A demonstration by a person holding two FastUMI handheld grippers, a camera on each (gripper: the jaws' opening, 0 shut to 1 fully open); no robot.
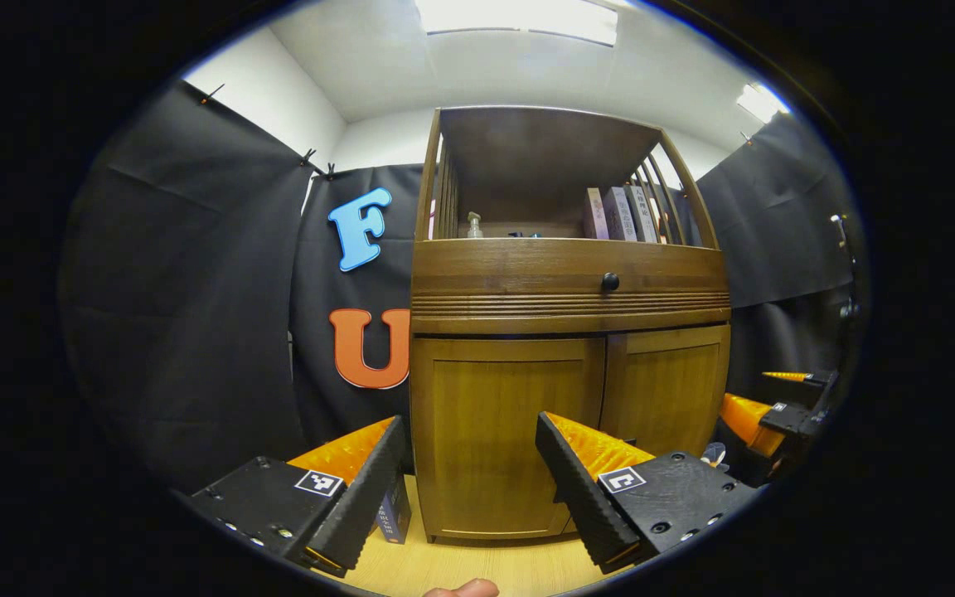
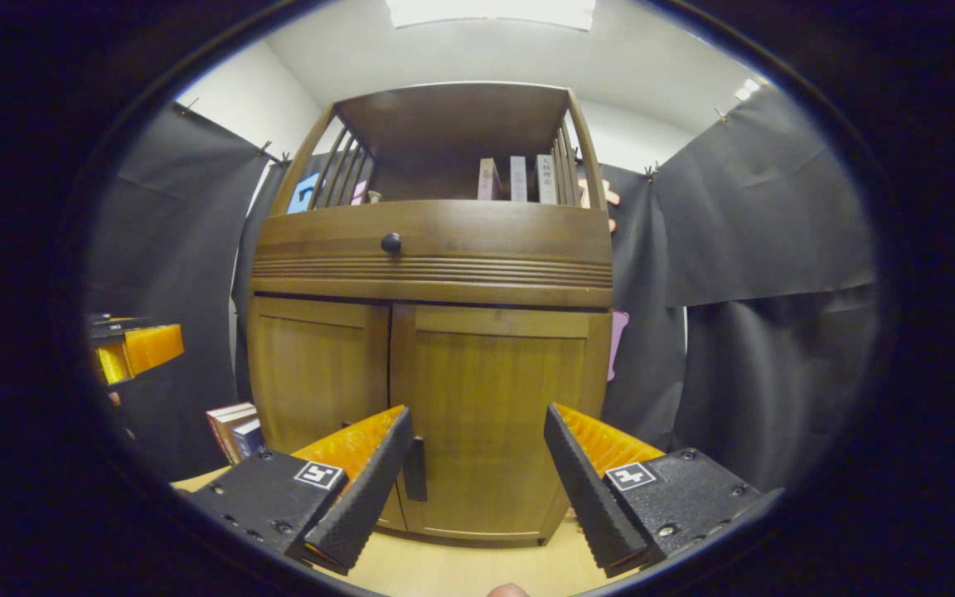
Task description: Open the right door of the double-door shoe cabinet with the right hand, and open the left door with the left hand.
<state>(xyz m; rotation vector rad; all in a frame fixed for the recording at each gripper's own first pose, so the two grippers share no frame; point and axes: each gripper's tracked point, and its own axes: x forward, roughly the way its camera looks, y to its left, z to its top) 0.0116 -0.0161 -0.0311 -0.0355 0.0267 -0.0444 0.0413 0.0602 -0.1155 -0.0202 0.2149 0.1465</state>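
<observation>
Left door [image 1: 504,435] handle hidden behind left gripper [image 1: 471,468], right door [image 2: 490,419] handle upright, half-hidden, both doors shut, right gripper [image 2: 477,464] and left both spread wide, empty

Booth hung with black cloth [image 1: 187,274] on both sides, clipped along the top edge. White wall [image 1: 266,91] above, white ceiling [image 2: 486,54] with bright light panel [image 1: 519,16]; second light [image 1: 759,101] off right. Pale wood floor [image 1: 477,564]. Small stack of books [image 2: 233,427] standing on floor at left.
</observation>
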